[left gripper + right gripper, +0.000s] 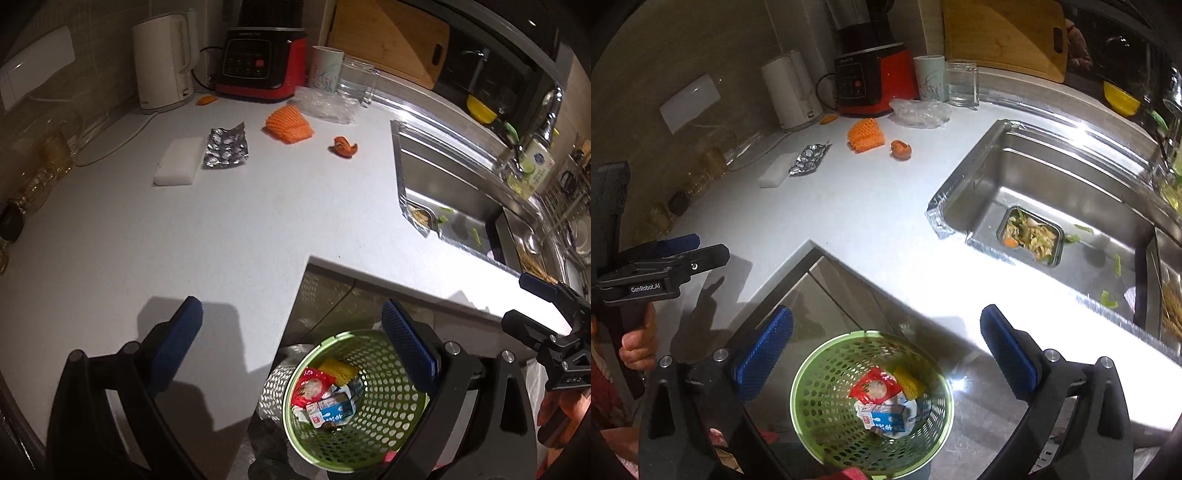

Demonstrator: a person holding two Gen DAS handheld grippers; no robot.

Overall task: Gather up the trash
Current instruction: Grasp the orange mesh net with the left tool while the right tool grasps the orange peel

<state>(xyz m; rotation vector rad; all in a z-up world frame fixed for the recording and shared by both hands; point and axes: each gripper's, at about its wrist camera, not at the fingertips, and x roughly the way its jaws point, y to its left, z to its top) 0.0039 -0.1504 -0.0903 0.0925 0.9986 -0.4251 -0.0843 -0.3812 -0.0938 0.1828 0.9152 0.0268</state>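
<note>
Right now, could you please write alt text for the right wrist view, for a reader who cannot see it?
The open right gripper hangs above a green basket holding a milk carton and wrappers. Beyond it, the white counter still carries an orange foam net, a foil blister pack and orange peel.

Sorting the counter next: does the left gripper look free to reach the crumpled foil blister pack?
Probably yes: the left gripper is open and empty, and bare counter lies before the foil pack.

My fingertips [764,354] wear blue, rough dimpled rubber pads. Below them, the green basket [812,373] is perforated matt plastic. At right, the sink [1052,173] is glossy brushed steel; the countertop [849,206] smooth matt white; upper centre, crinkled shiny foil [809,158].
</note>
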